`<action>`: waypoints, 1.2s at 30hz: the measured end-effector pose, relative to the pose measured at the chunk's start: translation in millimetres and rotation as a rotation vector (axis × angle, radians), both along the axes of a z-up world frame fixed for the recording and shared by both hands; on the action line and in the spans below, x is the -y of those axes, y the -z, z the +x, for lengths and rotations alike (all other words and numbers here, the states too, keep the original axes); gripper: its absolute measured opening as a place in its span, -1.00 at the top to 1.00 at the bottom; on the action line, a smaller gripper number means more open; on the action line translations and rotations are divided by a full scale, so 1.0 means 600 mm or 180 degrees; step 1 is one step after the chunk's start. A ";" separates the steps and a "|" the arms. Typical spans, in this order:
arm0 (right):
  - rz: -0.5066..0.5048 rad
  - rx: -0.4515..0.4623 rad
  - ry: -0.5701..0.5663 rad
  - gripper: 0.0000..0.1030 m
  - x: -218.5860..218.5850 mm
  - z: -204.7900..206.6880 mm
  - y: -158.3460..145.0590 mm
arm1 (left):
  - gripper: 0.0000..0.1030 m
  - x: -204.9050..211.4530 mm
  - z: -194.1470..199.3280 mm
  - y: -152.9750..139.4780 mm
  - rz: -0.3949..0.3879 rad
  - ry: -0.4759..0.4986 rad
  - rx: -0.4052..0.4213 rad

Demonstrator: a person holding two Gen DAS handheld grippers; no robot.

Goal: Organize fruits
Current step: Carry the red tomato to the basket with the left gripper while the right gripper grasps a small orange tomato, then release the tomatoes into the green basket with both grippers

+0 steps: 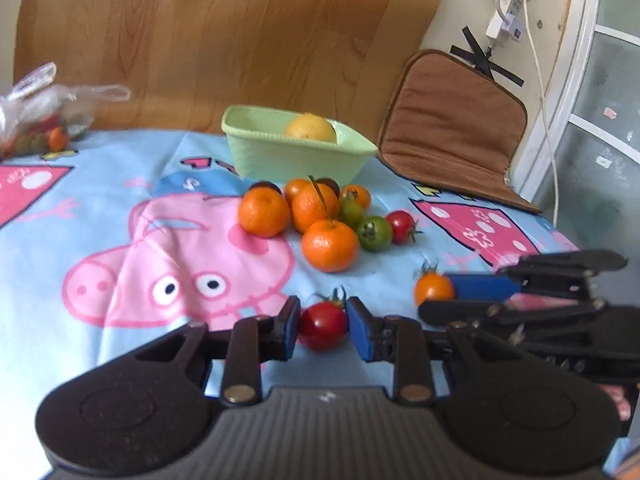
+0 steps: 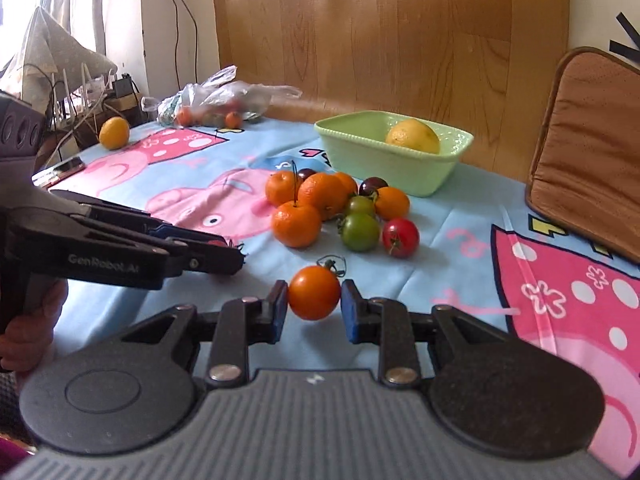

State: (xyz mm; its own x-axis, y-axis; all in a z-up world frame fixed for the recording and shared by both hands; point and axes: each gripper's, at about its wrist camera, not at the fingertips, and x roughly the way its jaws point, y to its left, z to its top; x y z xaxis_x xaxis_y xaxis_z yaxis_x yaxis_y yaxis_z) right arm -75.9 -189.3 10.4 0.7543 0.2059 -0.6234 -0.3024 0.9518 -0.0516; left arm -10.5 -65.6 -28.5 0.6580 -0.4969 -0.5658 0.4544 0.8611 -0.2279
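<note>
My left gripper [image 1: 323,326] is shut on a red tomato [image 1: 323,325] low over the cartoon tablecloth. My right gripper [image 2: 314,300] is shut on an orange tomato [image 2: 314,293]; it also shows in the left wrist view [image 1: 433,288]. A pile of tangerines [image 1: 329,245], green tomatoes [image 1: 374,233] and a red tomato [image 1: 401,226] lies ahead on the cloth. Behind it stands a green bowl [image 1: 280,156] holding a yellow citrus fruit [image 1: 311,127]. In the right wrist view the pile [image 2: 297,223] and the bowl [image 2: 360,152] are ahead, and the left gripper [image 2: 224,254] is at the left.
A brown cushion [image 1: 448,128] leans at the back right. A plastic bag with fruit [image 2: 216,104] lies at the back left, with a loose yellow fruit [image 2: 114,132] and a phone [image 2: 60,170] near the left table edge. A wooden panel [image 1: 224,40] stands behind the table.
</note>
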 end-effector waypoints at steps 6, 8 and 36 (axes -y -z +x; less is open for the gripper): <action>0.0215 0.0104 -0.0052 0.42 0.014 -0.006 0.000 | 0.50 -0.011 0.008 -0.023 -0.0110 -0.0016 -0.0024; 0.0331 0.0239 -0.0021 0.42 0.025 0.003 -0.021 | 0.50 -0.018 0.028 -0.052 -0.0190 -0.0059 0.0090; 0.0643 0.0470 0.0661 0.30 0.135 0.084 -0.036 | 0.20 -0.056 0.170 -0.085 -0.0650 -0.0575 0.0091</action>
State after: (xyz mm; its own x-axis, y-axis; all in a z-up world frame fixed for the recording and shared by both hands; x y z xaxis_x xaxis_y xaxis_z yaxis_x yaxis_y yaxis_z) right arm -25.6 -270.6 32.3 0.8724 0.1465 -0.4664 -0.1040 0.9878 0.1158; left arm 91.4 -31.7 22.6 0.7606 -0.4719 -0.4458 0.3062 0.8663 -0.3946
